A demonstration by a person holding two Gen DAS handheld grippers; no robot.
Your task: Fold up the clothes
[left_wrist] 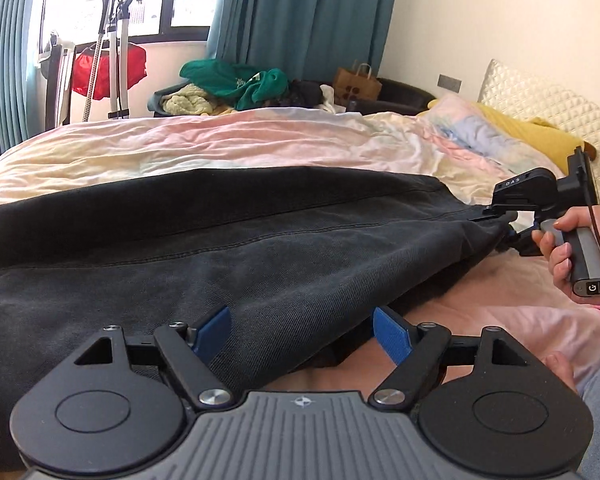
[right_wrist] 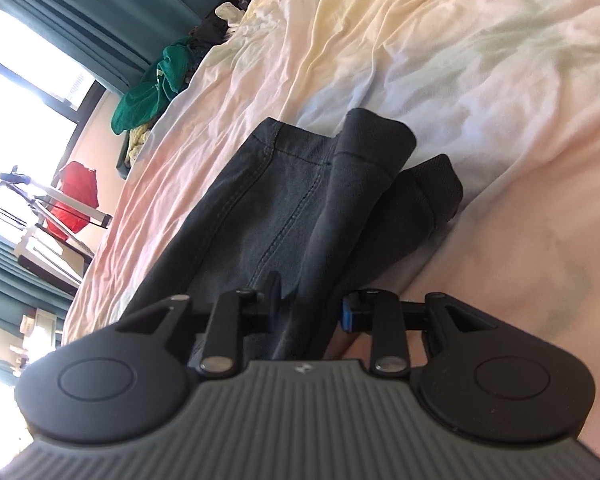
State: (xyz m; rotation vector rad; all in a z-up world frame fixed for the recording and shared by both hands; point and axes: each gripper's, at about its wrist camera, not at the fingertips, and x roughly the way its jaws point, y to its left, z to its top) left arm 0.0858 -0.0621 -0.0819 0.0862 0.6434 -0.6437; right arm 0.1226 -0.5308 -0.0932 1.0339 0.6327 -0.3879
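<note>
In the left wrist view, the left tool (left_wrist: 302,334) fills the bottom of the frame with its blue pads spread wide and nothing between them; the edge of the dark jeans (left_wrist: 228,248) lies just ahead of and partly under the left pad (left_wrist: 214,332). The jeans stretch across the middle of the frame, from the left edge toward the right, on the pastel bedcover (left_wrist: 228,140) of the bed. At the right edge, a hand (left_wrist: 560,248) grips the handle of the right tool (left_wrist: 500,218), whose tips meet the far end of the jeans (how tightly they pinch is hard to read from here). In the upper middle, green clothing (left_wrist: 244,82) is heaped beyond the bed, with a brown paper bag (left_wrist: 358,86) to its right and a red garment (left_wrist: 108,70) hanging near the window at upper left. Teal curtains (left_wrist: 300,12) hang across the top.

In the right wrist view, the right tool (right_wrist: 310,304) sits at the bottom centre, its pads drawn in on a fold of the jeans (right_wrist: 284,200), with cloth running between them. The jeans reach up to the middle of the frame, where the hemmed leg ends (right_wrist: 360,140) lie side by side on the bedcover (right_wrist: 460,60). The green clothing (right_wrist: 152,88) shows at upper left.
</note>
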